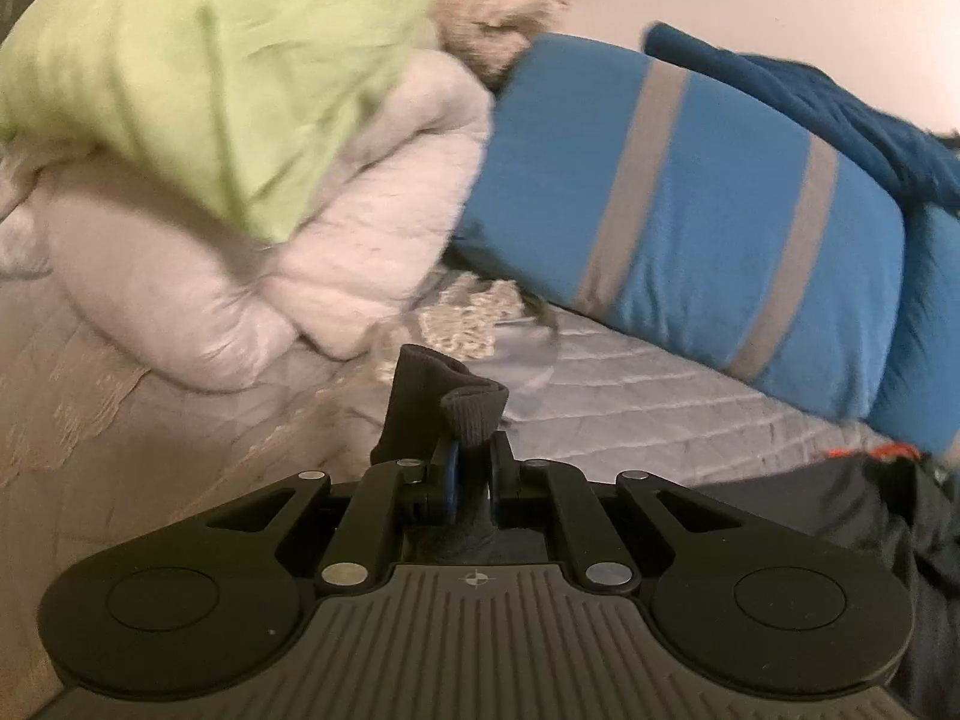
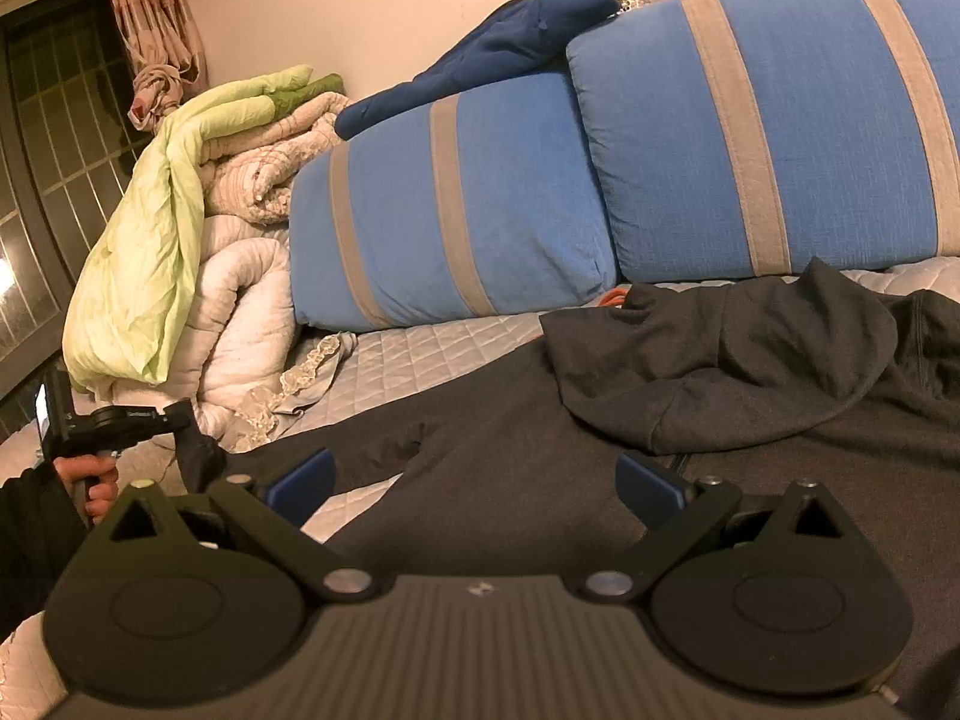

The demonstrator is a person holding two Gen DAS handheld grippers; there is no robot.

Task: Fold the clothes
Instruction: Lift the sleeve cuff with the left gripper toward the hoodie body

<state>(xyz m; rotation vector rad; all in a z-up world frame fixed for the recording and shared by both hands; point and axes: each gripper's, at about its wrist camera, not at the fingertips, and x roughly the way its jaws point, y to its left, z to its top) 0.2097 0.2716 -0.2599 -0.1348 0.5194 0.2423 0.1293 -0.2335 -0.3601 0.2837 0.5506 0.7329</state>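
The left gripper (image 1: 474, 468) has its fingers pressed together on the ribbed cuff (image 1: 471, 414) of a dark grey hooded sweater (image 2: 600, 450). The cuff sticks up past the blue finger pads, and the dark sleeve runs under the gripper. In the right wrist view this same gripper shows at the far left, with a hand (image 2: 90, 480) wrapped around its handle and the sleeve end hanging from it.

The right gripper (image 2: 474, 480) has its fingers spread wide and holds nothing. It hangs just above the body of the sweater.

The sweater lies spread out on the pale quilted bed cover (image 2: 420, 348). Its hood (image 2: 750, 360) is flopped over on the right side, near the cushions. A bit of orange cord (image 2: 612, 300) peeks out beside the hood.

Two big blue cushions with grey stripes (image 2: 456, 210) lean at the far side of the bed. A dark blue cloth (image 2: 498, 48) is draped over the top of them. To the left is a pile of bedding: a light green blanket (image 2: 150, 240) lies over a puffy white quilt (image 2: 246, 312).
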